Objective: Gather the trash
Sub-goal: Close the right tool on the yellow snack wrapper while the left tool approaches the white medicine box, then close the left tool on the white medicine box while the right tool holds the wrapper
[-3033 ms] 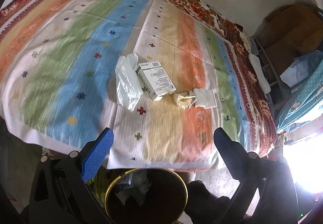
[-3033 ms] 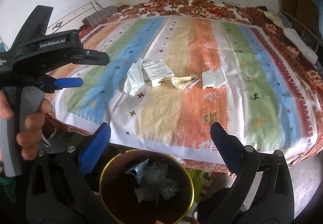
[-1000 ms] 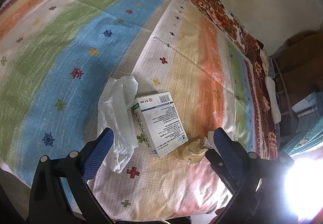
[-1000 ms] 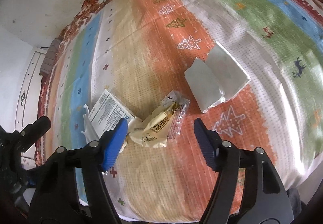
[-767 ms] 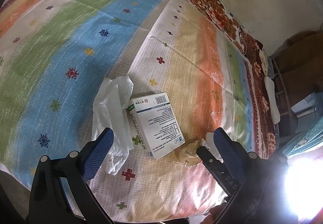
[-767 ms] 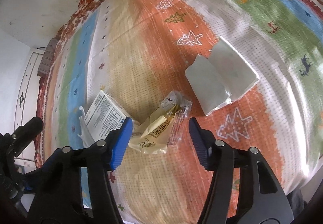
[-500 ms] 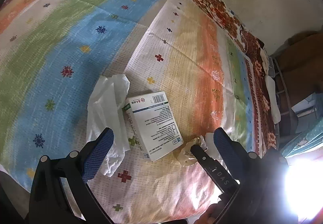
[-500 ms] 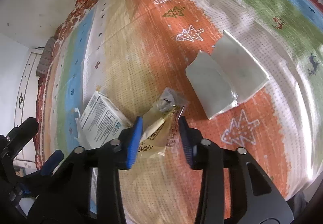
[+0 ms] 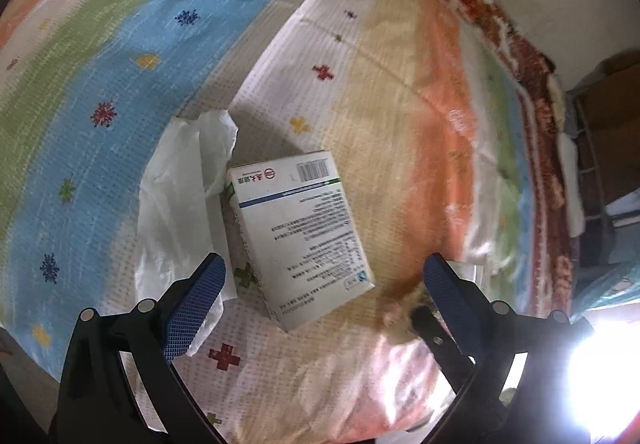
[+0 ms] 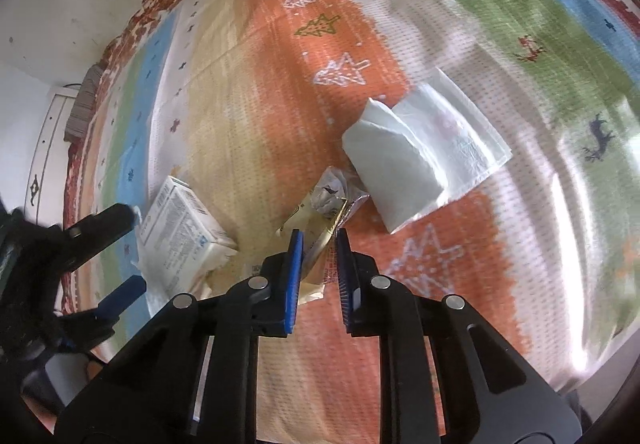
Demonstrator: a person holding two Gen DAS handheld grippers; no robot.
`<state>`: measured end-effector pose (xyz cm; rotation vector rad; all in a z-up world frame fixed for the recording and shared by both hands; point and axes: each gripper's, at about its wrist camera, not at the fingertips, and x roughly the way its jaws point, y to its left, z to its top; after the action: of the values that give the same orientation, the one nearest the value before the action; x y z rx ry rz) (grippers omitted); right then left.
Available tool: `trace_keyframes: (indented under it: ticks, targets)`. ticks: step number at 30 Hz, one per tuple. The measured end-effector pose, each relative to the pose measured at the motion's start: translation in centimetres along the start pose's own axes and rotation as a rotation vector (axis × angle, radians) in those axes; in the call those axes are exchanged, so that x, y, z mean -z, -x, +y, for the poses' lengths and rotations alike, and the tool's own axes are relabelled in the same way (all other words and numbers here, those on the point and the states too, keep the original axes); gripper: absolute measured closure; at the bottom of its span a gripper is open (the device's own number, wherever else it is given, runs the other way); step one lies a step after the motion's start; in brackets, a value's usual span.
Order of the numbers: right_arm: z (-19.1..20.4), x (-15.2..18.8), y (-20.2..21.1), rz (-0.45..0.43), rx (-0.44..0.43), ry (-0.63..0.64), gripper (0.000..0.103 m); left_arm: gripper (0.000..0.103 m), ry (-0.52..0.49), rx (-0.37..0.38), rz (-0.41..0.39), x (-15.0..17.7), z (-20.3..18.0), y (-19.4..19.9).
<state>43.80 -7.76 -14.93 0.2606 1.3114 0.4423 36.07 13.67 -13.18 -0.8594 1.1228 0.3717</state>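
A white printed carton (image 9: pixel 304 236) lies on the striped bedspread with a crumpled white plastic bag (image 9: pixel 180 200) at its left. My left gripper (image 9: pixel 320 284) is open, its fingers either side of the carton's near end. In the right wrist view the carton (image 10: pixel 180 228) lies left of a yellow wrapper (image 10: pixel 316 228) with a clear crinkled wrapper on it. My right gripper (image 10: pixel 318 244) has closed to a narrow gap around the yellow wrapper. Two folded white tissues (image 10: pixel 416 160) lie just beyond it.
The striped bedspread (image 9: pixel 120 56) covers the bed, with a floral border (image 9: pixel 500 28) along the wall. The left gripper and the hand holding it show at the left of the right wrist view (image 10: pixel 80 244). Shelving and cloth stand at the far right (image 9: pixel 596 172).
Both grippers moved from above the bin down over the bed. The right jaws narrowed steadily around the yellow wrapper. The left gripper stayed open and came closer to the carton.
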Motion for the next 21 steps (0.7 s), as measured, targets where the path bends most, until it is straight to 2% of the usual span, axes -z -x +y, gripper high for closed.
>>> trace_keyframes:
  ticks: [5, 10, 16, 18, 20, 21]
  targets:
    - [-0.8, 0.1, 0.3, -0.003, 0.008, 0.015, 0.088, 0.006, 0.019, -0.037, 0.037, -0.4, -0.3, -1.8]
    - [-1.0, 0.3, 0.4, 0.001, 0.014, 0.039, 0.088, 0.006, 0.019, -0.107, 0.056, -0.7, -0.4, -3.3]
    - [-0.3, 0.4, 0.6, -0.006, 0.032, 0.079, 0.088, 0.007, -0.036, -0.222, 0.069, -0.6, -1.6, -4.9]
    - [-0.1, 0.5, 0.7, -0.008, 0.041, 0.095, 0.088, 0.011, -0.069, -0.265, 0.084, -0.5, -2.1, -5.4]
    - [0.1, 0.6, 0.8, -0.010, 0.046, 0.105, 0.088, 0.022, -0.095, -0.317, 0.073, -0.4, -2.4, -5.4]
    - [0.2, 0.6, 0.9, -0.011, 0.053, 0.114, 0.088, 0.022, -0.095, -0.315, 0.069, -0.4, -2.4, -5.3]
